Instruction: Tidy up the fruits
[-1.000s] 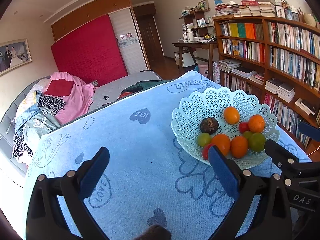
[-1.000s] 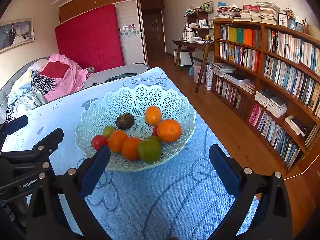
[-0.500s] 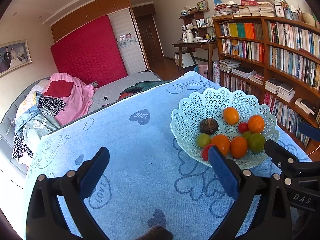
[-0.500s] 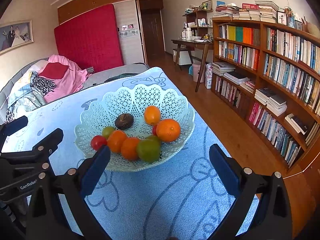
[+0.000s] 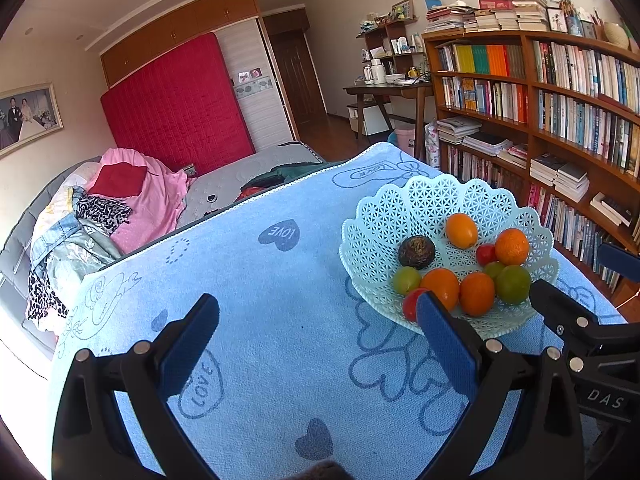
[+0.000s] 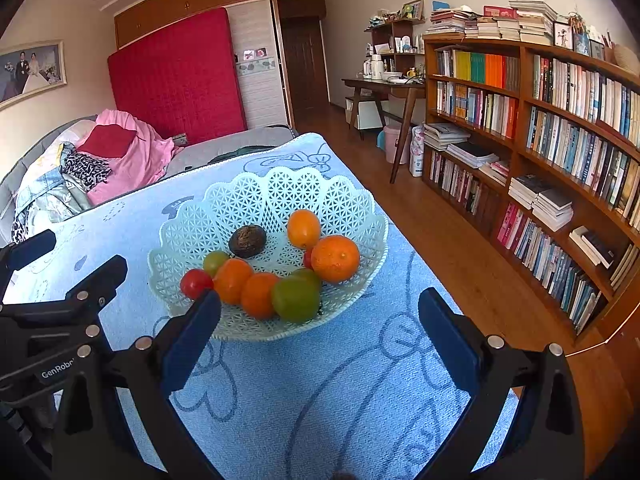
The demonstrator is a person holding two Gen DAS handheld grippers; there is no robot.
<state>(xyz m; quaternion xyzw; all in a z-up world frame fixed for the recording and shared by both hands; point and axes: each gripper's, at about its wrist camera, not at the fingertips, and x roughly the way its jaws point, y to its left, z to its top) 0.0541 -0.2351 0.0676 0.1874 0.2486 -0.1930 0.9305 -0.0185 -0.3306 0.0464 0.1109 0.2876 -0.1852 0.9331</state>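
A pale green lattice basket (image 6: pixel 272 192) (image 5: pixel 432 204) stands on the blue towel-covered table (image 5: pixel 280 300) (image 6: pixel 320 380). It holds several oranges (image 6: pixel 335 258) (image 5: pixel 477 293), a dark brown fruit (image 6: pixel 247 241) (image 5: pixel 416 252), green fruits (image 6: pixel 296 298) (image 5: pixel 513 283) and red tomatoes (image 6: pixel 195 283) (image 5: pixel 486 254). My right gripper (image 6: pixel 319 336) is open just in front of the basket, holding nothing. My left gripper (image 5: pixel 318 332) is open over bare towel, left of the basket, also holding nothing. Each view shows the other gripper at its edge.
The table's right edge drops to a wooden floor (image 6: pixel 460 248). A tall bookshelf (image 6: pixel 560 140) lines the right wall. A bed piled with clothes (image 5: pixel 120 208) lies behind the table, with a desk (image 5: pixel 392 92) farther back.
Both views have shifted only slightly; the basket sits a touch lower and closer in the right wrist view. Both grippers stay open.
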